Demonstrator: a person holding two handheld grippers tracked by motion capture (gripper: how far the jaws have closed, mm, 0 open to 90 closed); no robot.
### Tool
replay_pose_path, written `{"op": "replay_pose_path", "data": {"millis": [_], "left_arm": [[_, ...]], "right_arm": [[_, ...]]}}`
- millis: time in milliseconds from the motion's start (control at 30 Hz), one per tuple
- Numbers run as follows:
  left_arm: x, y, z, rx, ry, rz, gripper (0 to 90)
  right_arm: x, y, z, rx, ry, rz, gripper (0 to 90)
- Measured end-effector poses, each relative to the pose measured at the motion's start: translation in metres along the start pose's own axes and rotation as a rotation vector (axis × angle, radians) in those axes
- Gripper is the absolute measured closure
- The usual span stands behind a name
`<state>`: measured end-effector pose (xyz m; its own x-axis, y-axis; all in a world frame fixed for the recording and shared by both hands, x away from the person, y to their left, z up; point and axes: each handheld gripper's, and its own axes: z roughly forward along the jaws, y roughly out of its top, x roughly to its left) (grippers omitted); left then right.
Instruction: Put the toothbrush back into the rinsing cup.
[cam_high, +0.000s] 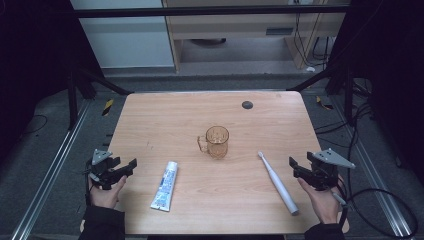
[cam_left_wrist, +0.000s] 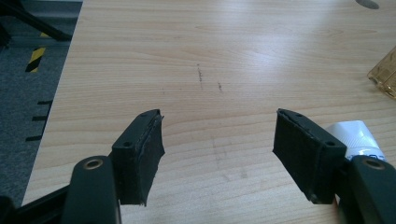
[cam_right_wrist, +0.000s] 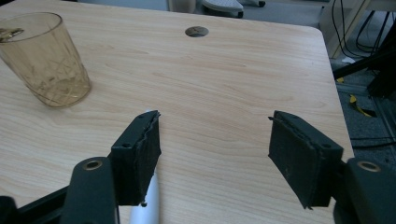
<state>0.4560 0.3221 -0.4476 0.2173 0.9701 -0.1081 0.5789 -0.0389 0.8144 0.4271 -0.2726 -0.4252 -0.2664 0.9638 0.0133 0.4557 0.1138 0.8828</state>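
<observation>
nothing has been picked up yet, as far as i can judge. the left tongs (cam_high: 131, 165) hover at the near left edge of the tabletop (cam_high: 165, 115), jaws spread wide with bare wood between them. the right tongs (cam_high: 292, 163) hang at the near right edge, jaws also apart and gripping nothing. all the handling looks to be left to do.

the toothpaste tube (cam_high: 166, 185) lies flat just to the right of the left tongs, its white cap (cam_left_wrist: 356, 134) peeking out behind one jaw in the left gripper view. the toothbrush (cam_high: 278, 183) lies flat just beside the right tongs, slanting with its head away from the person; in the right gripper view its white handle (cam_right_wrist: 146, 205) passes under the left-hand jaw. the cup (cam_high: 215, 142) stands upright in the middle, well apart from both tongs, handle to its left.

the tube is soft, flattened, white with blue print. the toothbrush is a smooth, thick white stick narrowing to a slim neck, likely hard plastic. the cup is clear amber, tapered, with a cut diamond pattern low on its wall (cam_right_wrist: 51, 70). the tabletop is pale wood-grain laminate with rounded corners and a dark cable hole (cam_high: 247, 104). the jaw pads (cam_left_wrist: 142, 161) are black, rough and a little frayed.
</observation>
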Motion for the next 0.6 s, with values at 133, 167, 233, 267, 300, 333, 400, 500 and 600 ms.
{"op": "replay_pose_path", "data": {"millis": [133, 167, 233, 267, 300, 333, 400, 500, 600], "left_arm": [[-0.002, 0.000, -0.002, -0.001, 0.007, 0.006, 34.1], [-0.003, -0.001, -0.003, -0.004, 0.009, 0.009, 35.3], [-0.002, -0.001, -0.003, 0.000, 0.013, 0.012, 36.3], [-0.002, -0.002, -0.003, 0.003, 0.013, 0.013, 36.7], [-0.002, -0.002, -0.002, 0.008, 0.014, 0.013, 36.7], [-0.001, -0.003, -0.002, 0.007, 0.016, 0.013, 37.5], [0.000, -0.004, -0.001, 0.010, 0.016, 0.013, 38.2], [-0.001, -0.005, 0.000, 0.013, 0.014, 0.013, 40.5], [-0.001, -0.006, 0.002, 0.021, 0.008, 0.013, 42.5]], "right_arm": [[0.002, 0.000, -0.001, 0.012, 0.003, -0.015, 35.7], [0.002, -0.001, -0.001, 0.023, 0.008, -0.011, 37.9], [0.001, -0.003, 0.000, 0.035, 0.010, -0.013, 39.9], [0.001, -0.004, 0.000, 0.042, 0.014, -0.011, 40.6], [0.001, -0.004, 0.000, 0.042, 0.014, -0.011, 40.6], [0.000, -0.007, 0.002, 0.059, 0.013, -0.014, 43.3], [0.001, -0.007, 0.002, 0.070, 0.016, -0.015, 44.4], [0.003, -0.011, 0.004, 0.124, 0.037, -0.033, 54.5], [0.005, -0.013, 0.006, 0.176, 0.069, -0.032, 58.3]]}}
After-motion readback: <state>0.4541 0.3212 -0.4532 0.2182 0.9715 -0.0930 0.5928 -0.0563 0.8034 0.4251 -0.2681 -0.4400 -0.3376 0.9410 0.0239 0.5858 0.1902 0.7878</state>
